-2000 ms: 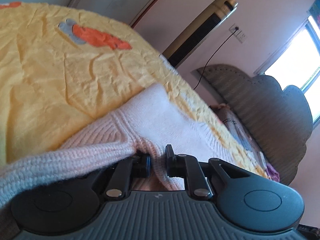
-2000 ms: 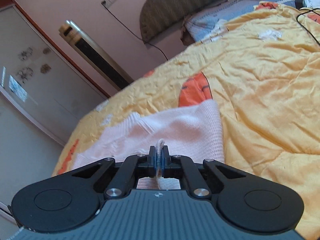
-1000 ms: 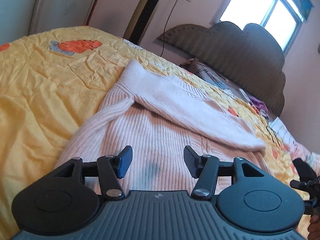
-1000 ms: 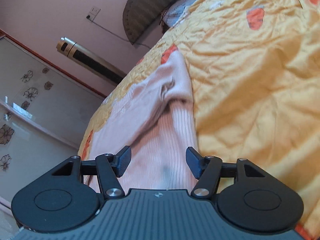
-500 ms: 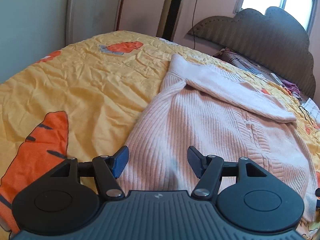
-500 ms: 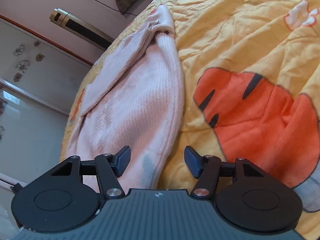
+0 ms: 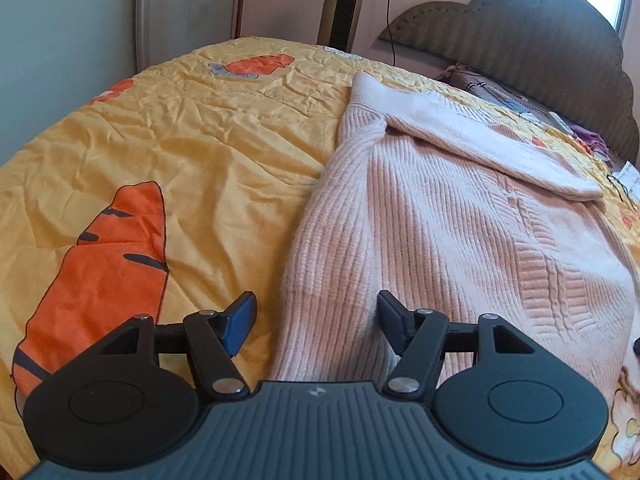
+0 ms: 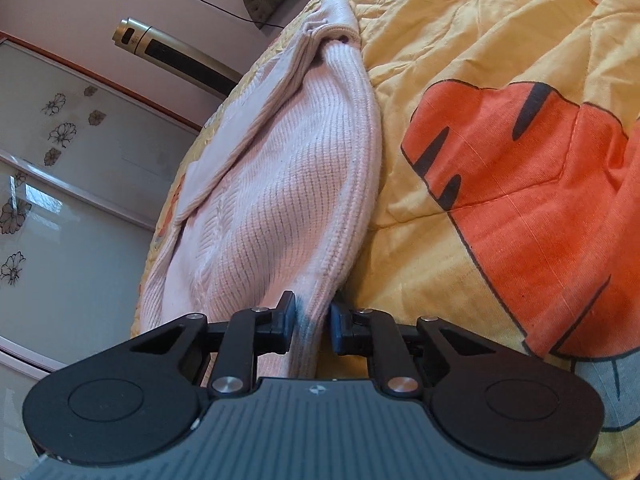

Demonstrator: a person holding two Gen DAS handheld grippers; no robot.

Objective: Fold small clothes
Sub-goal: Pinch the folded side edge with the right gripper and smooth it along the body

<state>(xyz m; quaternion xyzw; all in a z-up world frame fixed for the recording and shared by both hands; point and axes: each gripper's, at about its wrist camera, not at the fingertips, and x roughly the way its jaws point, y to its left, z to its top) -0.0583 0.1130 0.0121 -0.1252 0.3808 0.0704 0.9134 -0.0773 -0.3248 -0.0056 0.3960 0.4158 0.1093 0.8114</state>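
Note:
A pale pink knitted sweater (image 7: 440, 216) lies flat on the yellow quilt (image 7: 200, 152), one sleeve folded across its upper part. My left gripper (image 7: 316, 320) is open, its jaws wide apart over the sweater's near left edge at the hem. In the right wrist view the sweater (image 8: 288, 184) stretches away from me. My right gripper (image 8: 312, 320) has its jaws close together around the sweater's near right edge, with the knit pinched between the pads.
The quilt has orange carrot prints (image 7: 104, 264) (image 8: 520, 184). A padded headboard (image 7: 540, 28) and a tall tower fan (image 8: 180, 54) stand at the far end. Wardrobe doors (image 8: 60, 184) run along one side. Small items (image 7: 588, 140) lie near the headboard.
Both grippers let go of the sleeve and drew back to the sweater's near edge. The right gripper's jaws have now narrowed onto the right edge. The left stays open.

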